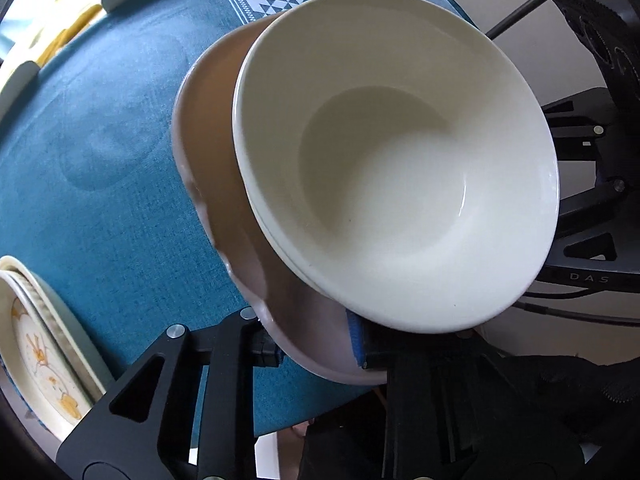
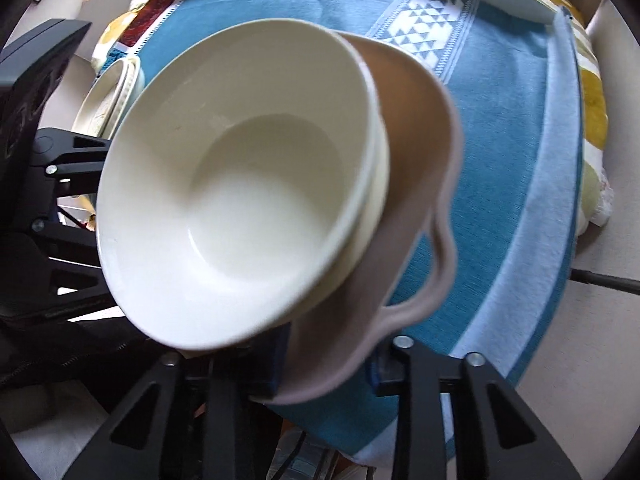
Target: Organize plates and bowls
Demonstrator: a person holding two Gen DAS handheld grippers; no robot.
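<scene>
Teal cloth [image 1: 120,140] covers the tabletop beneath both grippers. Left gripper [image 1: 316,348] and right gripper [image 2: 328,372] each have their jaws clamped on the rim of the pinkish bowl [image 1: 208,152], held tilted, with nested white bowls [image 1: 400,160] inside. Stacked plates [image 1: 44,344] lie left of the left jaws.

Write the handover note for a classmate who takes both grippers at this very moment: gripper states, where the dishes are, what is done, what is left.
Left gripper: jaws shut on the rim of the pink bowl.
Right gripper: jaws shut on the same bowl's rim at another point.
White bowls sit nested inside the pink bowl; the whole stack is tilted and appears lifted above the blue tablecloth.
Stacked plates lie at the table edge.
Done: bowls nested.
Left: probably set the stack down level; keep both grips firm.
</scene>
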